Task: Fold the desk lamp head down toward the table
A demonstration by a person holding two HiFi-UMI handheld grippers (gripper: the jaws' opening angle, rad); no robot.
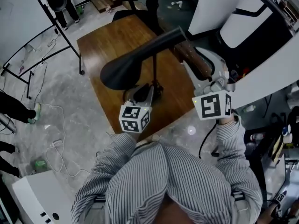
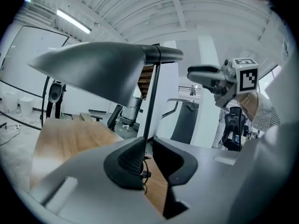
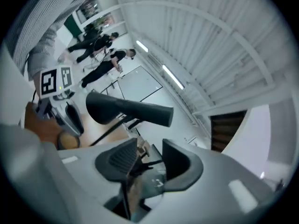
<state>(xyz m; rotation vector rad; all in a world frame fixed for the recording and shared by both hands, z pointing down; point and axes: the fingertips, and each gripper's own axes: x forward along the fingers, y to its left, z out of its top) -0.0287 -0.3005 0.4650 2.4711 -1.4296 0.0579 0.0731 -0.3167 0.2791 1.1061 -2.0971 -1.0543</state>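
Observation:
A black desk lamp stands on the wooden table (image 1: pixel 112 38). Its long head (image 1: pixel 135 62) (image 2: pixel 93 69) (image 3: pixel 126 108) lies roughly level on top of a thin upright pole (image 1: pixel 154 69) (image 2: pixel 152 101). My left gripper (image 1: pixel 147 91) (image 2: pixel 148 158) is low at the foot of the pole. The pole runs down into the narrow gap between the pads, close against the left pad (image 2: pixel 125 161), and a slit still shows beside it. My right gripper (image 1: pixel 202 59) (image 3: pixel 152 160) is open and empty, to the right of the head's rear end, and it also shows in the left gripper view (image 2: pixel 205 73).
The table's near edge is right in front of me. A black chair (image 1: pixel 128 6) stands at the far end. A stand's legs (image 1: pixel 51 55) and cables (image 1: pixel 56 146) are on the floor to the left. Large white equipment (image 1: pixel 261 27) is close on the right.

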